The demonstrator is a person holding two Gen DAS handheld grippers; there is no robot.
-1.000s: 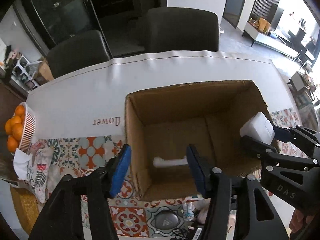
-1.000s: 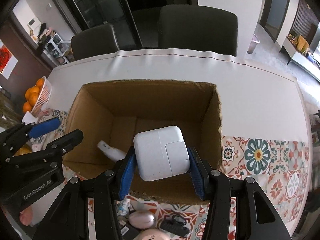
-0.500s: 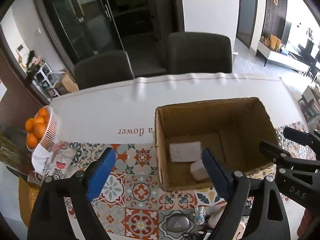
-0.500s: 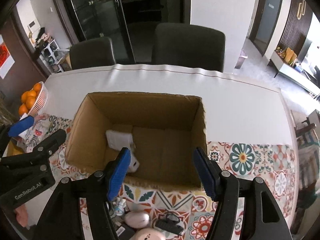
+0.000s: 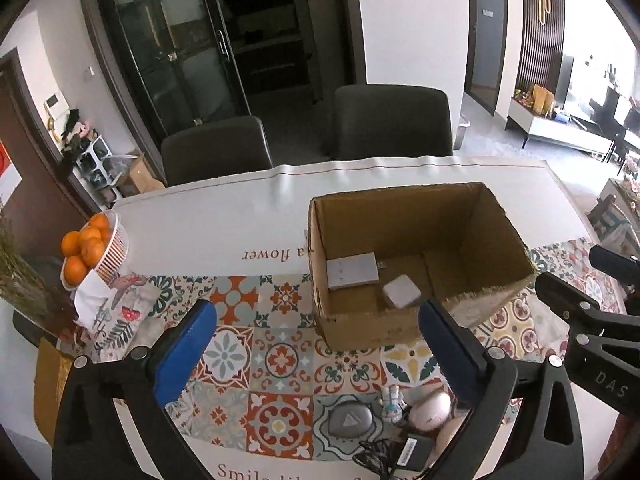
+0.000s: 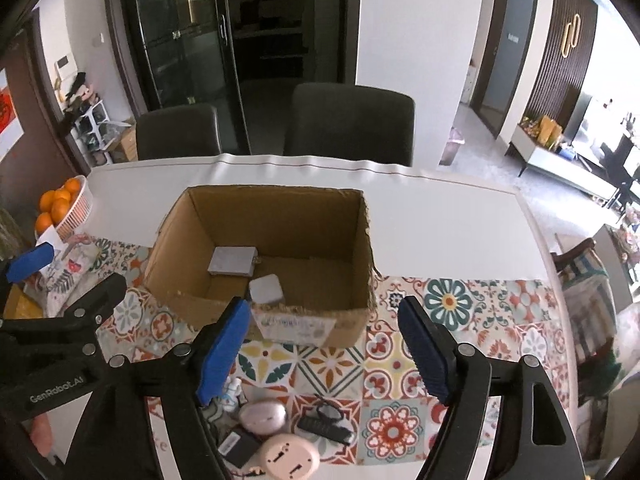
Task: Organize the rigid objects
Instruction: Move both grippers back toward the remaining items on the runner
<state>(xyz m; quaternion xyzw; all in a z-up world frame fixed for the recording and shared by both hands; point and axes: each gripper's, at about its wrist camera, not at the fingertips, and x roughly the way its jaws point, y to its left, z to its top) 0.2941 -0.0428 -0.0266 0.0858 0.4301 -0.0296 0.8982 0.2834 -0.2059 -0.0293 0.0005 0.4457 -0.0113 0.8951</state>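
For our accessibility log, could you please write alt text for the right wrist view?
The open right gripper hangs above a cardboard box holding a white charger and flat grey device; small gadgets lie on the table nearby.

The box (image 5: 412, 320) was plain brown cardboard, with a white label on its near wall. Inside lay a grey flat block (image 5: 352, 271) and a white charger (image 5: 401, 291). The cloth (image 5: 240, 236) was white with tiles patterned in orange, red, teal and yellow. Both grippers were black with blue pads (image 6: 224, 344). The oranges (image 5: 82, 250) sat in a white basket (image 5: 114, 256). The chairs (image 5: 392, 120) were dark grey.
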